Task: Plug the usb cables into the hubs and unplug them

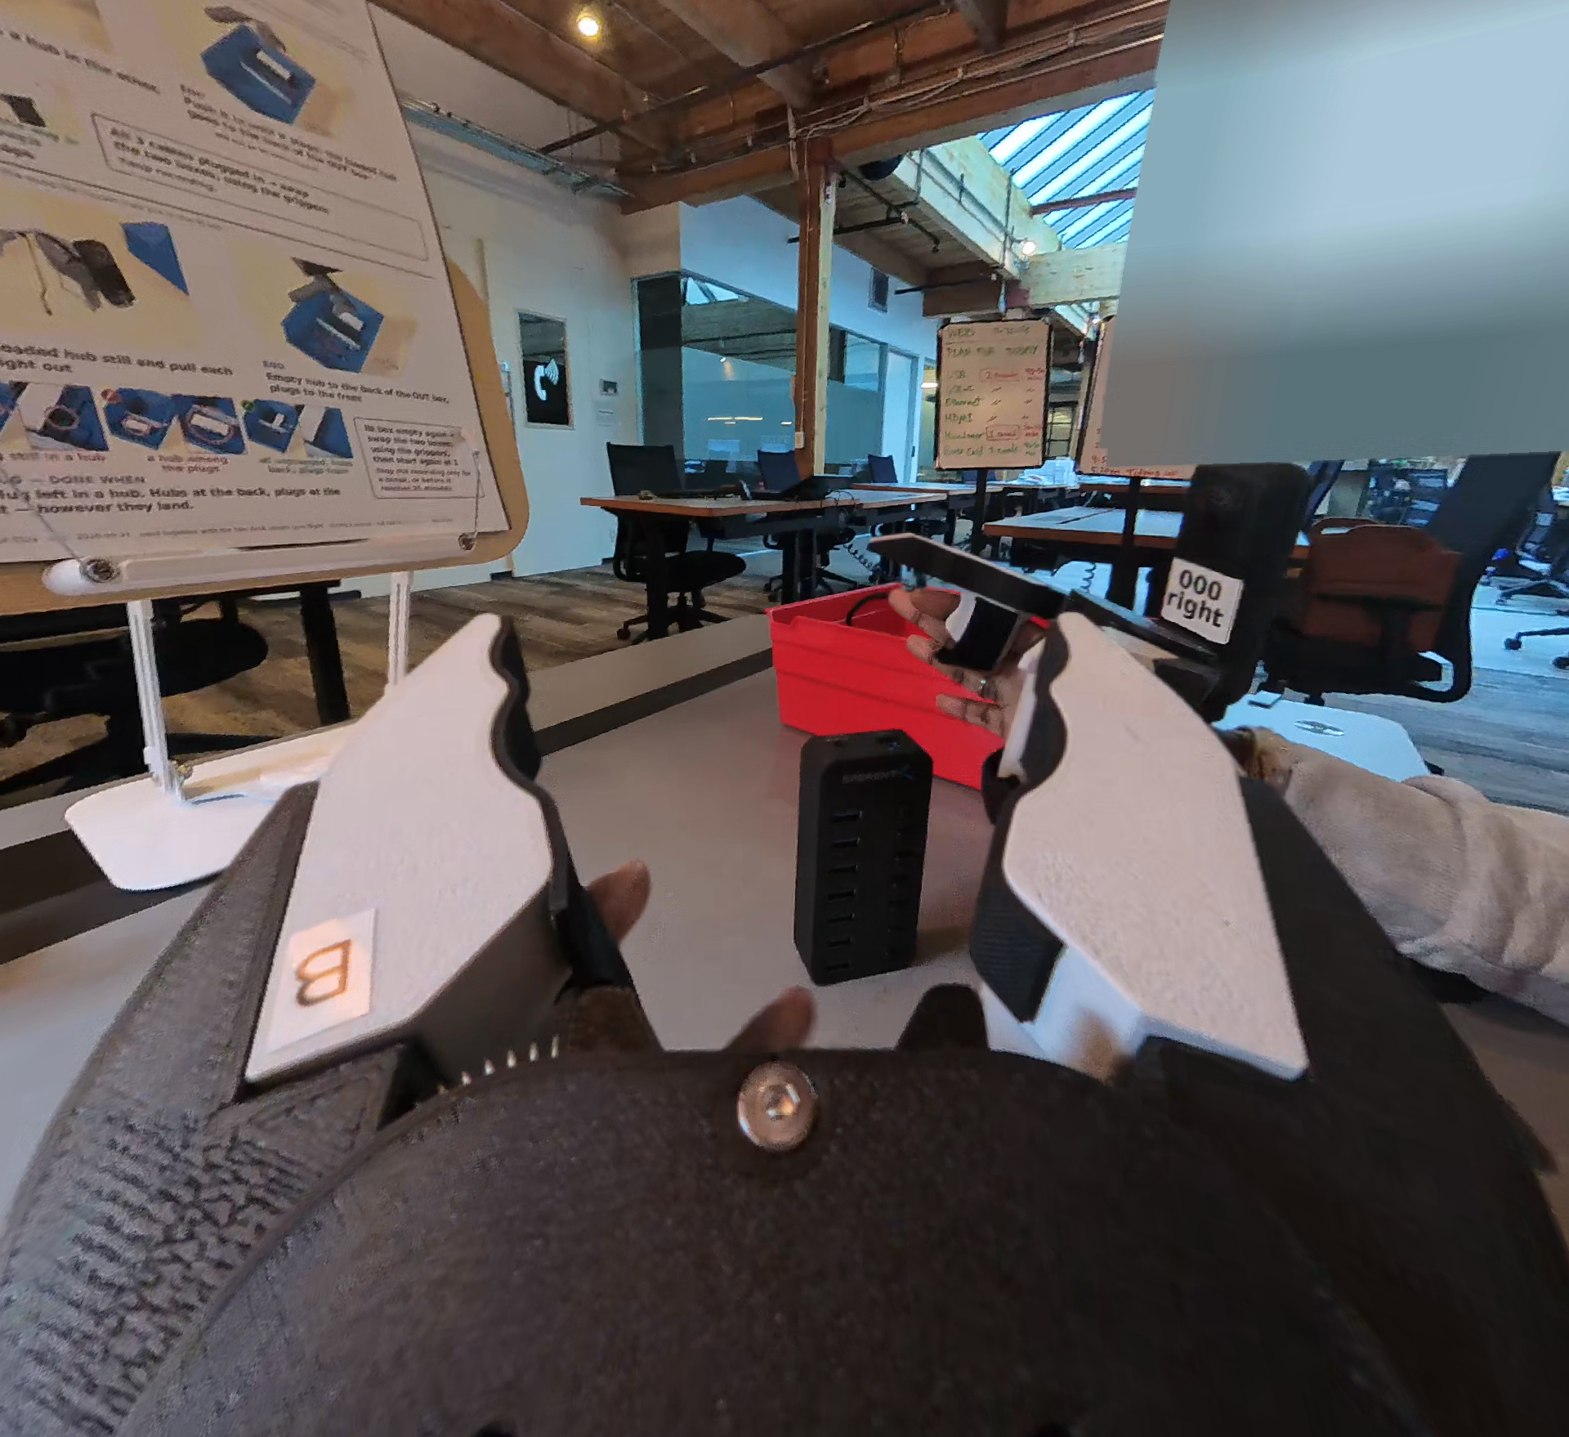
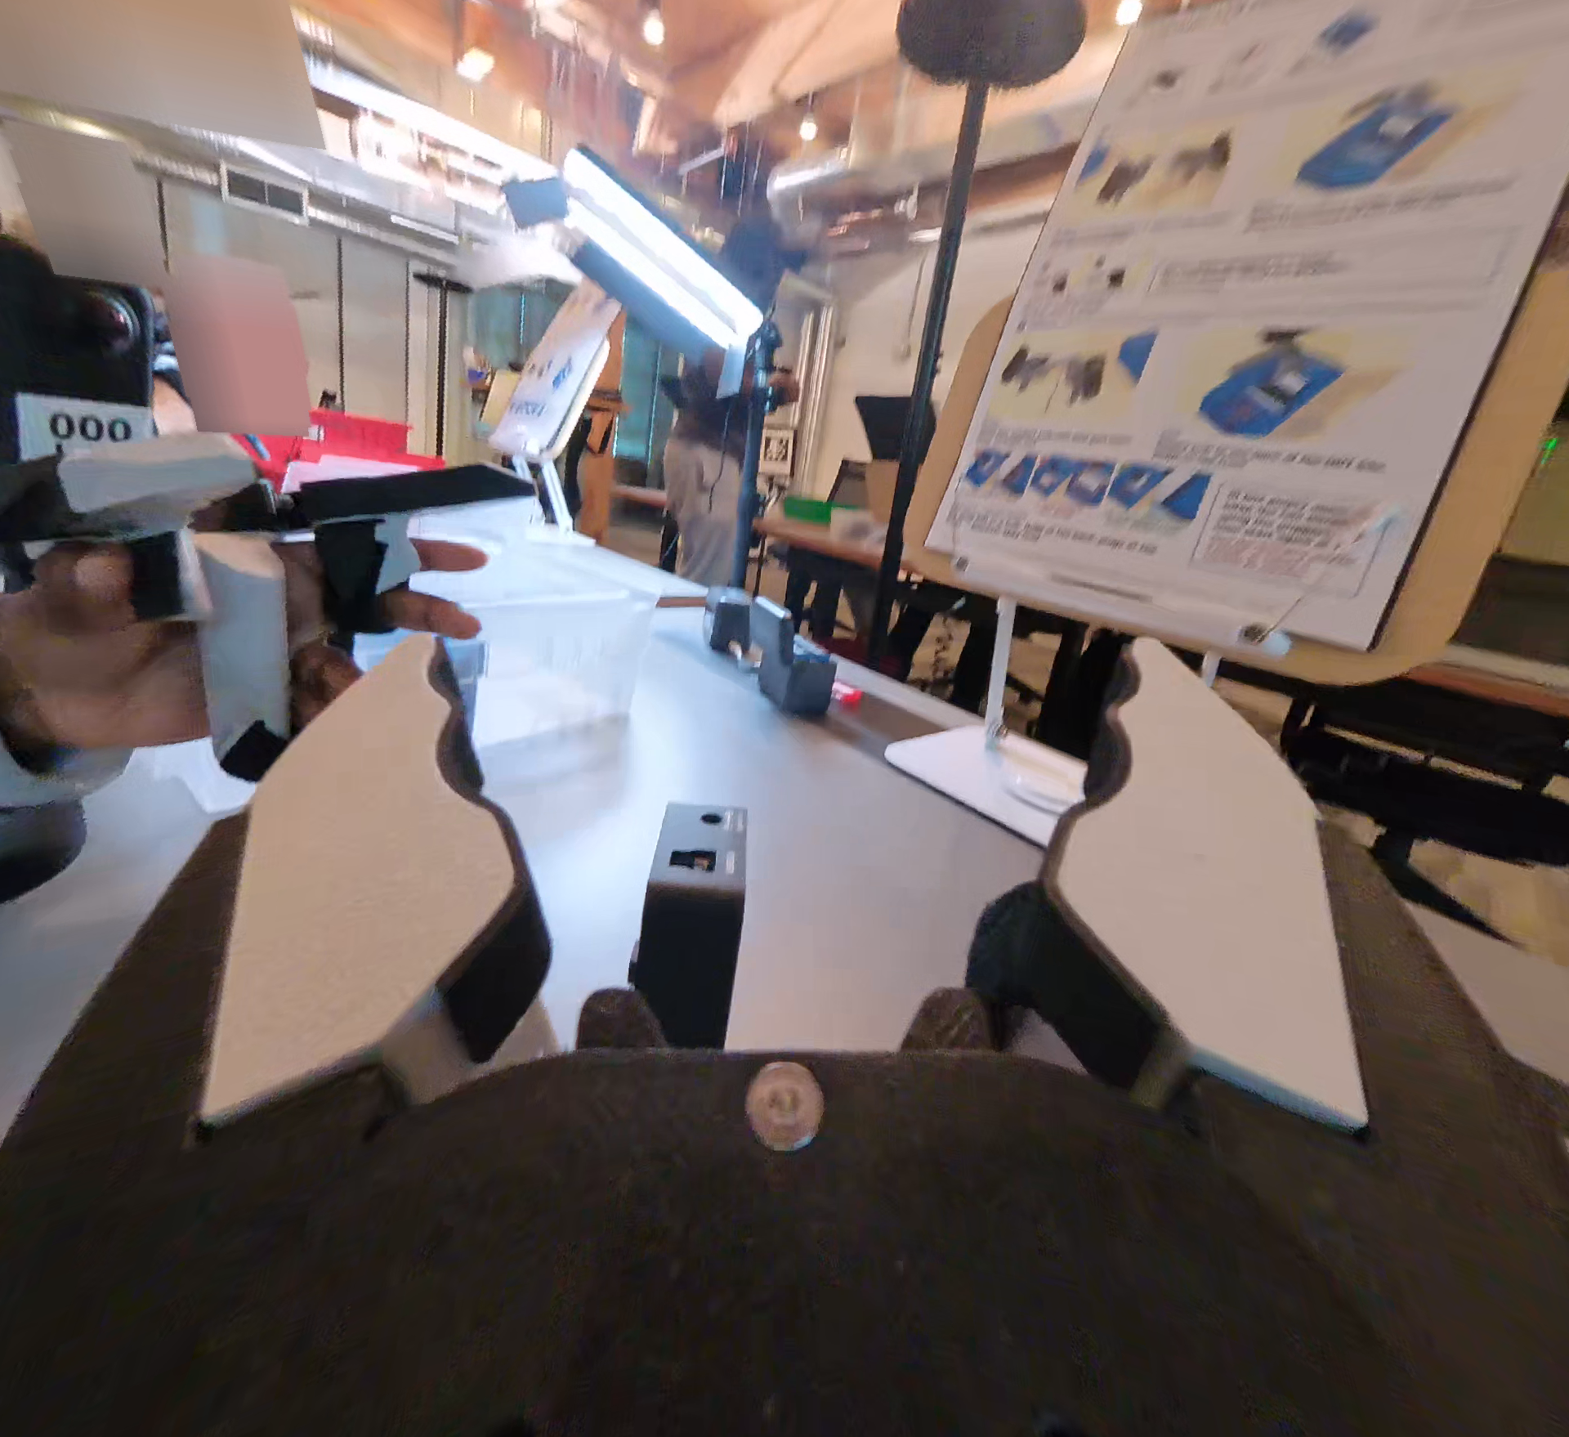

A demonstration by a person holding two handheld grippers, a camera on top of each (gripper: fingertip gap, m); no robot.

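A black multi-port USB hub (image 1: 862,853) lies on the grey table (image 1: 696,785), between the fingers of my left gripper (image 1: 781,640), which is open and empty a little above it. In the right wrist view the same hub (image 2: 692,912) shows end-on between the fingers of my right gripper (image 2: 781,662), also open and empty. Each gripper shows in the other's view, held by a hand: the right one (image 1: 976,615) in front of the red bin, the left one (image 2: 255,547) at the far left. A black cable (image 1: 857,606) pokes out of the red bin; no plugs show.
A red bin (image 1: 849,683) stands just behind the hub. An instruction board on a white stand (image 1: 212,250) is at the table's left; it is on the right in the right wrist view (image 2: 1231,335). A clear plastic tub (image 2: 552,649) and a small black device (image 2: 790,666) sit on the table.
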